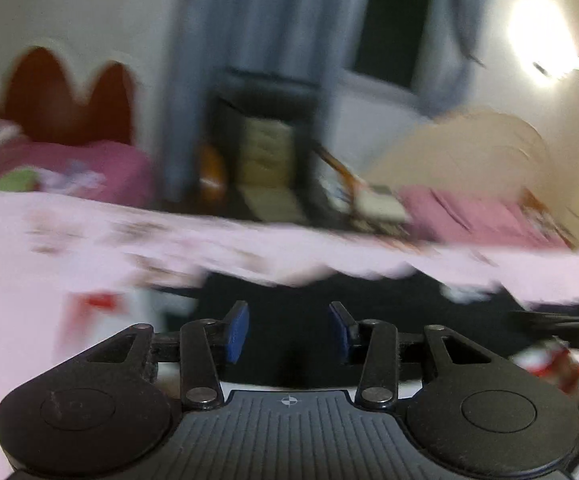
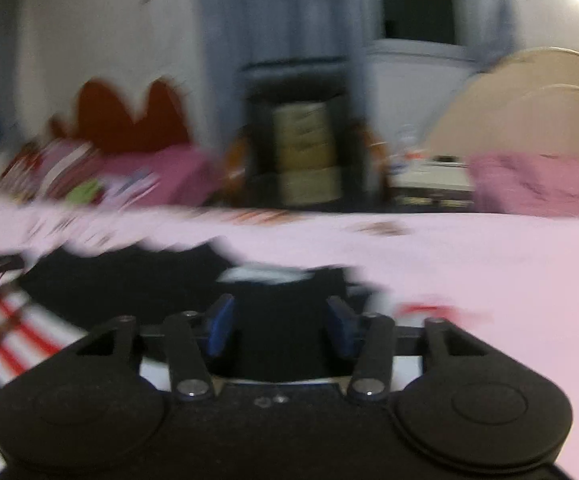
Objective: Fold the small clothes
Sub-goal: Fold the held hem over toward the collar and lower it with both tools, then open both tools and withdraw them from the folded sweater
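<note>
A black garment (image 1: 285, 300) lies on a pale pink bed sheet (image 1: 29, 280); it also shows in the right wrist view (image 2: 129, 280). A red-and-white striped cloth (image 2: 13, 332) lies at its left in the right wrist view, and shows at the right in the left wrist view (image 1: 549, 364). My left gripper (image 1: 289, 330) is open above the black garment, nothing between its blue pads (image 1: 237, 332). My right gripper (image 2: 281, 326) is open above the same garment, empty. Both views are blurred.
Beyond the bed edge stand a dark cabinet (image 1: 265, 148), blue curtains (image 1: 249, 40), a second bed with pink cover (image 1: 481, 216) and beige headboard, and a red headboard (image 1: 69, 100) at left. A bright wall lamp (image 1: 541, 40) glares at upper right.
</note>
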`<act>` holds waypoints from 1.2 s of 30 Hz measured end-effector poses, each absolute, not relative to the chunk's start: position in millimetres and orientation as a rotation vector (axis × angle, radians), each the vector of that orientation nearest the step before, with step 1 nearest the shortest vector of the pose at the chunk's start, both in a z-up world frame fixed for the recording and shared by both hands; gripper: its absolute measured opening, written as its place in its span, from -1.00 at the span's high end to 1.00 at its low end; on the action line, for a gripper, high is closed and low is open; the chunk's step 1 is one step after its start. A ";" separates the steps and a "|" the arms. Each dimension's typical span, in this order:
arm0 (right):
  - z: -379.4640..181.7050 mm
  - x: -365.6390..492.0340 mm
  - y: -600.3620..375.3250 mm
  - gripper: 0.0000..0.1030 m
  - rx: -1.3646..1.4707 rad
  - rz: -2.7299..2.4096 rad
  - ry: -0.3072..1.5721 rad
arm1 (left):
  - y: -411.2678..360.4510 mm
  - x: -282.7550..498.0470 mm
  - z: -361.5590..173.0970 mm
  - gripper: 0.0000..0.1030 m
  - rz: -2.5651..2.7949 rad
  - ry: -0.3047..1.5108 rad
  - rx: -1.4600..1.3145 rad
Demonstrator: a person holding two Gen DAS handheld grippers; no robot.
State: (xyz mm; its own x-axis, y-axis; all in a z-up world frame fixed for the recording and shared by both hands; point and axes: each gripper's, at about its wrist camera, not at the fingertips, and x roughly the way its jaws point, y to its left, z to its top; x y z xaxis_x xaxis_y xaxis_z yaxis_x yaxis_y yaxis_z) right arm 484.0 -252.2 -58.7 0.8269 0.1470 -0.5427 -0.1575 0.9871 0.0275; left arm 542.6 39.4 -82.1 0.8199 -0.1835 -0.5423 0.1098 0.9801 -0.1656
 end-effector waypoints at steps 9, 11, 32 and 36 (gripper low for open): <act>-82.0 483.6 -221.2 0.04 -0.232 0.206 0.658 | 47.0 525.4 -106.2 -0.06 -0.170 0.643 -0.088; -78.7 472.4 -262.4 0.07 -0.196 0.170 0.667 | 79.9 509.9 -109.3 -0.06 -0.125 0.630 -0.078; -87.5 427.6 -194.0 0.09 -0.275 0.299 0.643 | 15.1 457.6 -110.0 -0.06 -0.243 0.606 -0.024; -85.2 407.3 -239.0 0.02 -0.308 0.212 0.679 | 71.7 434.4 -109.8 -0.06 -0.109 0.639 0.017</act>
State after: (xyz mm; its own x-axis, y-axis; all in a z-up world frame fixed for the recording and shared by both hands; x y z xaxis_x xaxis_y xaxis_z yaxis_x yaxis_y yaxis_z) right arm 407.3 -239.0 -85.2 0.7594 0.0922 -0.6440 -0.2913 0.9333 -0.2099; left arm 434.4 71.7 -109.8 0.7973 -0.0964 -0.5958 0.1069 0.9941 -0.0177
